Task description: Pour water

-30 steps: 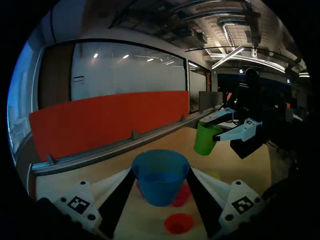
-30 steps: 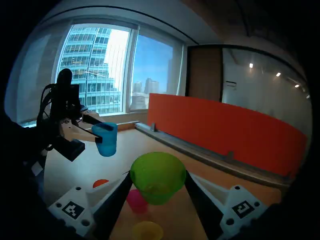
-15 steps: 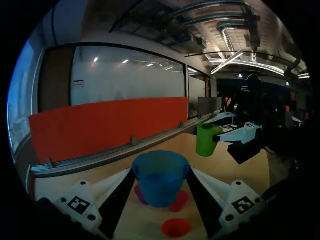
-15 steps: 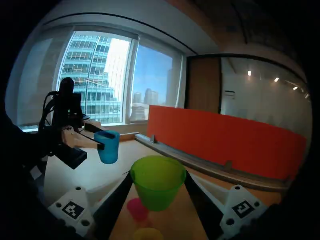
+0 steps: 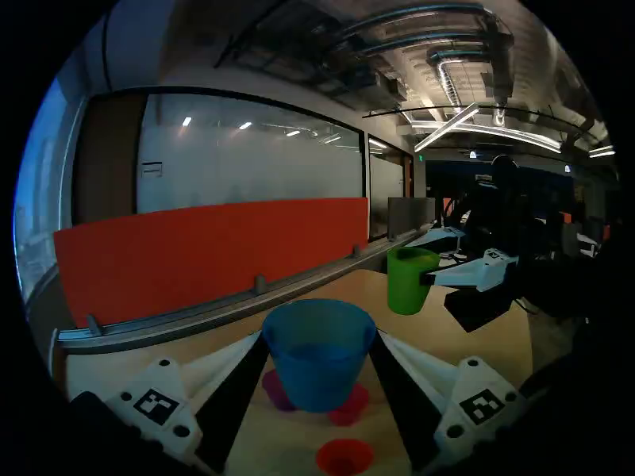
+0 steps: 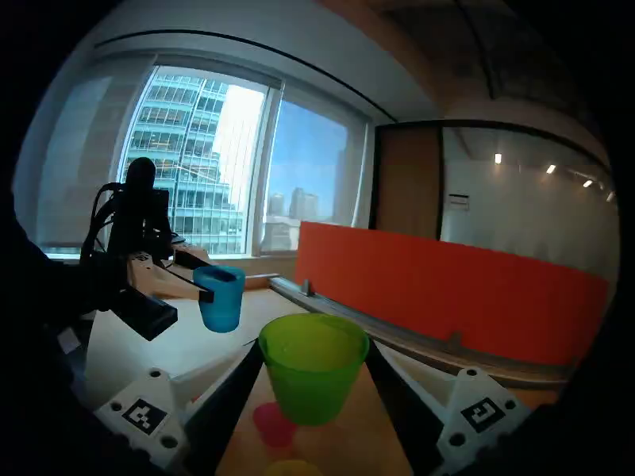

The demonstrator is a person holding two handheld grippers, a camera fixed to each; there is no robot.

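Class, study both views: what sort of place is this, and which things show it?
Probably an open-plan office in a city building: a long light wooden desk with an orange divider panel, a glass-walled room behind it, and tall windows facing towers.

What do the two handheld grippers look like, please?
The left gripper and right gripper match: white angular jaws with black inner faces, each jaw bearing a black-and-white square marker. Seen from across, each has a black body; black cables loop over the left one.
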